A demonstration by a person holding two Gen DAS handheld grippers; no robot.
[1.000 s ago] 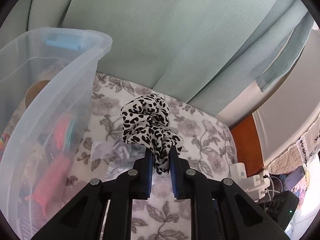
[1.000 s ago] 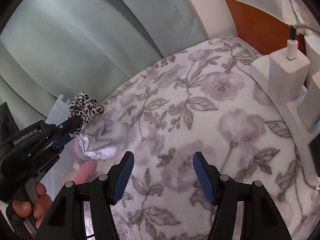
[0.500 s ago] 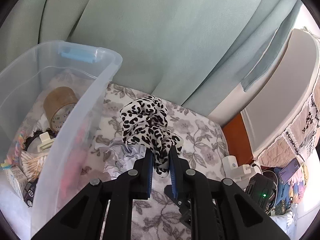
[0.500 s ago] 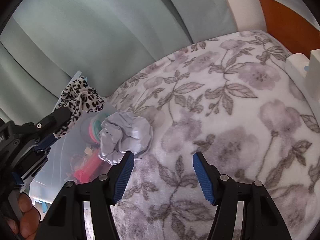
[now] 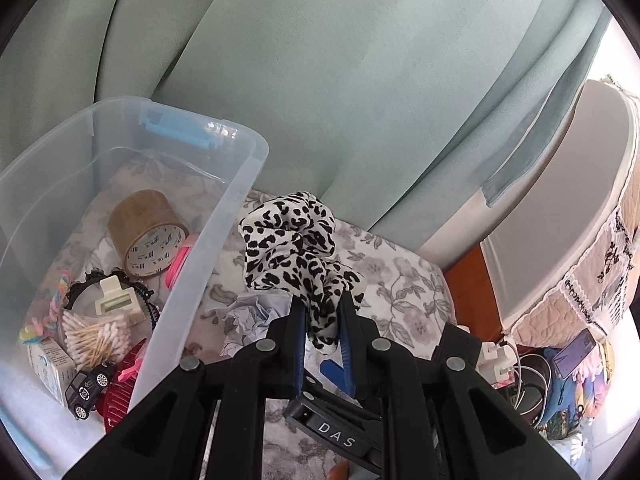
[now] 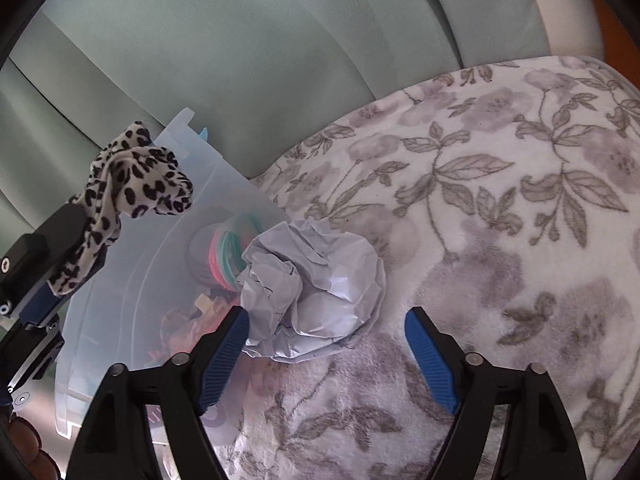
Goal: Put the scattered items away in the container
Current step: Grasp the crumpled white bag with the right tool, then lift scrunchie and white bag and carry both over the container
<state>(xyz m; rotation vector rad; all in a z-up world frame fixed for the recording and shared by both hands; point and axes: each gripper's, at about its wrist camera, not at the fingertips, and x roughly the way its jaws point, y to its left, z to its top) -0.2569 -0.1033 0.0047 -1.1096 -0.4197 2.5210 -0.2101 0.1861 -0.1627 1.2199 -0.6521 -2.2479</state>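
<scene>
Scrunchie [image 5: 296, 248] stays pinched in the left gripper [image 5: 320, 344] for the bin [image 5: 224, 216], while the right gripper's [image 6: 328, 356] jaws, just widened, straddle the paper ball [image 6: 316, 288].

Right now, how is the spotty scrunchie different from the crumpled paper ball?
The leopard-print scrunchie is soft fabric, white with black spots; the crumpled paper ball is plain pale paper full of creases. The scrunchie hangs in the air, pinched by the shut left gripper; the paper ball lies on the floral blanket in front of the wide-open right gripper, whose jaws have just been opening. Neither is in the clear plastic bin yet.
</scene>
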